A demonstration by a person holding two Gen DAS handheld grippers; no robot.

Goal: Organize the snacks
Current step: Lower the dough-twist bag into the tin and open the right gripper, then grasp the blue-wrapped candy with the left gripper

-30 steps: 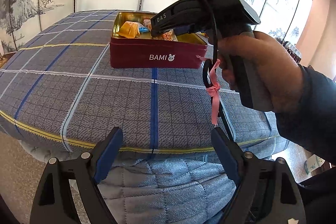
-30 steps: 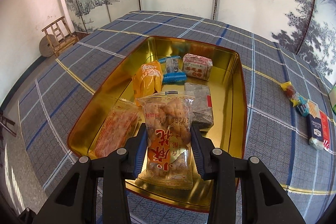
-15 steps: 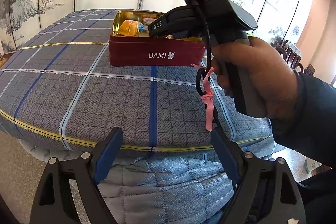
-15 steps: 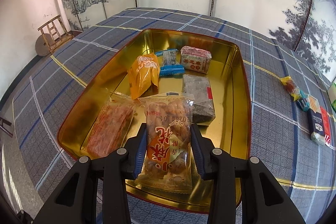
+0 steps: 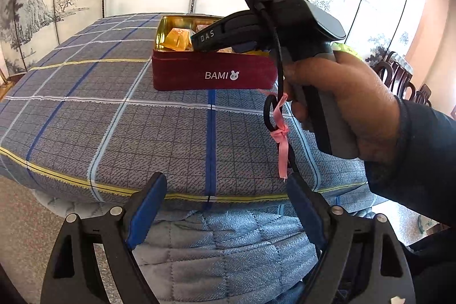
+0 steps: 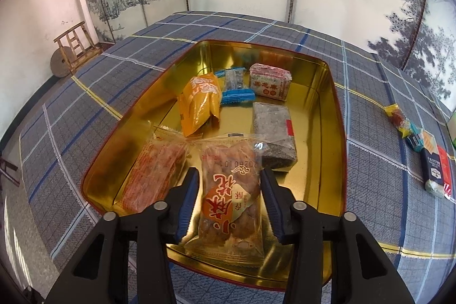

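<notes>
Your right tool [image 6: 229,190] has lowered its twist-snack packet [image 6: 230,190] into the gold tin [image 6: 336,133] and now stands slightly parted, packet apparently released. Your left tool [image 5: 225,207] stays wide, empty; loose snacks [image 6: 424,153] remain on the bench [image 6: 370,161].

Right gripper [image 5: 242,47] tips hidden inside tin [image 5: 213,73].

Support: a table [image 6: 370,170] covered with a grey-blue checked cloth [image 5: 114,118] that has blue, white and yellow lines.
Cloth edge: it hangs over the near side, above a quilted blue layer [image 5: 228,241].
On the cloth, middle: a red tin [image 5: 213,73] with a gold inside, marked "BAMI".
On the cloth, right side: a row of small snack packets [image 6: 421,144], well apart from the tin, near the far right edge.
</notes>
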